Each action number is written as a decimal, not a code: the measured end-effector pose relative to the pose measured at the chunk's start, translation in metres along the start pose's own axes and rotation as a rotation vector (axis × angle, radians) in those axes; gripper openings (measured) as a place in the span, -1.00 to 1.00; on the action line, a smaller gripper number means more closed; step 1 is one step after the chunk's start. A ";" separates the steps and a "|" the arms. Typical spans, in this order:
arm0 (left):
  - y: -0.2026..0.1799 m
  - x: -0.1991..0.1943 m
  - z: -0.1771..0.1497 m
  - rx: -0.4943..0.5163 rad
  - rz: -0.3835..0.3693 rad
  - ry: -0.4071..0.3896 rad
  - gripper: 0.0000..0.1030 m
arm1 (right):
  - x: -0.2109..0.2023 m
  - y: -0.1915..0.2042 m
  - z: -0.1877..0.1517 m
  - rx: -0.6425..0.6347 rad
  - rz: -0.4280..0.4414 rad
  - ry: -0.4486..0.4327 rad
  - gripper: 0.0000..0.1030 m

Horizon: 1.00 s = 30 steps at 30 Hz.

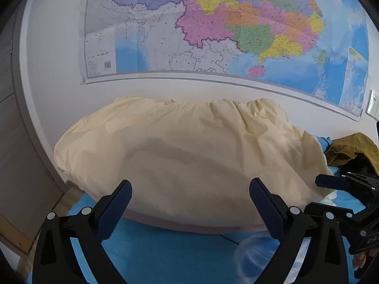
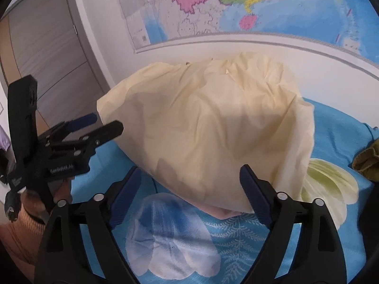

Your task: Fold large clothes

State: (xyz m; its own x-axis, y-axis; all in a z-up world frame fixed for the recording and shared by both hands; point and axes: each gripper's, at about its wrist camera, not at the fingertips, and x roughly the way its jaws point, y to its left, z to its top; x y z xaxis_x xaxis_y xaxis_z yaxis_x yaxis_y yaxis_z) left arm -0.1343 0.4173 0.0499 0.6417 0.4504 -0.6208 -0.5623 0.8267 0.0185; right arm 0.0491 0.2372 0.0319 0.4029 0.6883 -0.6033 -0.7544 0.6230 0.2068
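A large cream garment lies in a folded, puffy heap on the blue flower-print bed sheet, up against the wall. My left gripper stands open just in front of its near edge, nothing pressed between the pads. In the right wrist view the same garment fills the middle. My right gripper is open over its near corner, and the pads do not touch the cloth. The left gripper shows at the left of that view, held by a hand.
A crumpled olive garment lies on the bed to the right of the cream one. A big coloured map hangs on the white wall behind. A grey wardrobe door stands at the left, past the bed's end.
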 end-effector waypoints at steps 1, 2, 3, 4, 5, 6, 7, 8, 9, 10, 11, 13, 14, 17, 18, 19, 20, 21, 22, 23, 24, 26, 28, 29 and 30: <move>-0.001 -0.001 -0.001 -0.004 0.003 0.003 0.87 | -0.004 0.001 -0.002 0.000 -0.008 -0.006 0.75; -0.003 -0.005 -0.003 -0.011 0.012 0.006 0.87 | -0.008 0.002 -0.005 0.000 -0.014 -0.018 0.78; -0.005 -0.007 -0.005 -0.015 0.015 0.006 0.87 | -0.008 0.004 -0.005 0.000 -0.015 -0.025 0.84; -0.007 -0.010 -0.008 -0.023 0.016 0.009 0.87 | -0.012 0.006 -0.007 0.000 -0.021 -0.031 0.85; -0.010 -0.013 -0.011 -0.032 0.021 0.014 0.87 | -0.014 0.008 -0.009 -0.001 -0.024 -0.038 0.87; -0.012 -0.016 -0.014 -0.044 0.017 0.020 0.87 | -0.016 0.010 -0.010 -0.002 -0.026 -0.043 0.89; -0.013 -0.018 -0.016 -0.053 0.012 0.023 0.87 | -0.019 0.011 -0.013 -0.001 -0.030 -0.045 0.89; -0.015 -0.021 -0.020 -0.062 0.012 0.023 0.87 | -0.022 0.013 -0.016 0.001 -0.040 -0.048 0.89; -0.017 -0.025 -0.023 -0.071 0.013 0.023 0.87 | -0.024 0.014 -0.018 0.001 -0.047 -0.052 0.89; -0.018 -0.028 -0.025 -0.079 0.012 0.023 0.87 | -0.026 0.016 -0.022 -0.001 -0.051 -0.054 0.89; -0.020 -0.030 -0.028 -0.087 0.012 0.024 0.87 | -0.028 0.018 -0.026 -0.003 -0.055 -0.051 0.89; -0.022 -0.036 -0.033 -0.101 0.006 0.034 0.87 | -0.033 0.021 -0.035 -0.008 -0.070 -0.051 0.89; -0.023 -0.039 -0.036 -0.106 0.004 0.034 0.87 | -0.036 0.022 -0.039 -0.004 -0.073 -0.050 0.89; -0.027 -0.048 -0.043 -0.105 0.013 0.031 0.87 | -0.044 0.024 -0.049 -0.006 -0.081 -0.052 0.89; -0.028 -0.050 -0.044 -0.105 0.018 0.031 0.87 | -0.046 0.026 -0.052 -0.010 -0.092 -0.054 0.89; -0.028 -0.053 -0.046 -0.108 0.020 0.029 0.87 | -0.048 0.027 -0.055 -0.013 -0.093 -0.054 0.89; -0.029 -0.055 -0.048 -0.112 0.019 0.029 0.87 | -0.050 0.027 -0.057 -0.015 -0.091 -0.052 0.89; -0.029 -0.057 -0.050 -0.117 0.020 0.032 0.87 | -0.051 0.028 -0.059 -0.013 -0.092 -0.052 0.89; -0.029 -0.060 -0.051 -0.121 0.024 0.031 0.87 | -0.054 0.028 -0.061 -0.011 -0.095 -0.056 0.89; -0.030 -0.062 -0.053 -0.122 0.021 0.030 0.87 | -0.056 0.029 -0.063 -0.010 -0.098 -0.060 0.89; -0.030 -0.064 -0.054 -0.122 0.017 0.032 0.87 | -0.058 0.029 -0.064 -0.008 -0.101 -0.063 0.89; -0.031 -0.068 -0.056 -0.122 0.024 0.030 0.87 | -0.060 0.029 -0.066 -0.005 -0.103 -0.069 0.89; -0.032 -0.072 -0.057 -0.123 0.026 0.026 0.87 | -0.063 0.028 -0.069 0.000 -0.109 -0.071 0.89; -0.032 -0.073 -0.058 -0.125 0.026 0.026 0.87 | -0.064 0.028 -0.070 0.003 -0.107 -0.074 0.89; -0.033 -0.075 -0.059 -0.124 0.027 0.024 0.87 | -0.065 0.028 -0.072 0.006 -0.107 -0.072 0.89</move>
State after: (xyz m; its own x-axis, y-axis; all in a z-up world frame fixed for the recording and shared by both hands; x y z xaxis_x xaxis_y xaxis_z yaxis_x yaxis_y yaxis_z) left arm -0.1948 0.3360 0.0495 0.6136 0.4622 -0.6402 -0.6400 0.7660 -0.0605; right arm -0.0354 0.1834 0.0215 0.5174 0.6426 -0.5651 -0.7021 0.6963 0.1490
